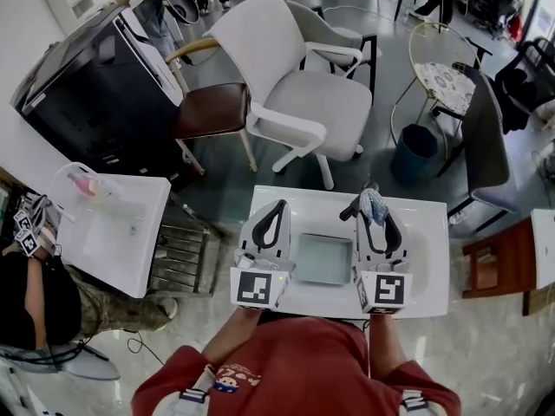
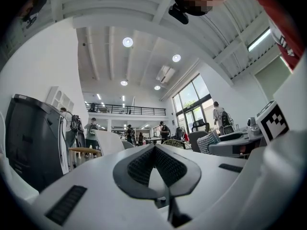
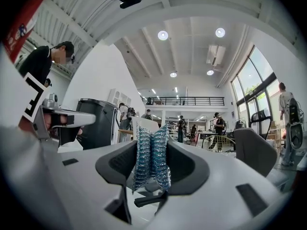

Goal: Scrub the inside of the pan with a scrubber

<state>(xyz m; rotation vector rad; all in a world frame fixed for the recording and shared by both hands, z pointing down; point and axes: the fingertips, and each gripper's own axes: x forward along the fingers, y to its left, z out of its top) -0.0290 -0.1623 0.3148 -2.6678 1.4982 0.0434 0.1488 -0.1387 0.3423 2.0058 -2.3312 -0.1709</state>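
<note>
The left gripper (image 1: 276, 211) hangs at the left edge of the pan (image 1: 323, 259) with its jaws closed together on nothing, probably placed to steady that side; the pan lies flat on the white table (image 1: 431, 258) between the two tools, its inside facing up. At the pan's right edge the right gripper (image 1: 375, 213) pinches the blue-silver scrubber (image 3: 152, 157) upright between its pads; scrubbing seems not yet begun.
</note>
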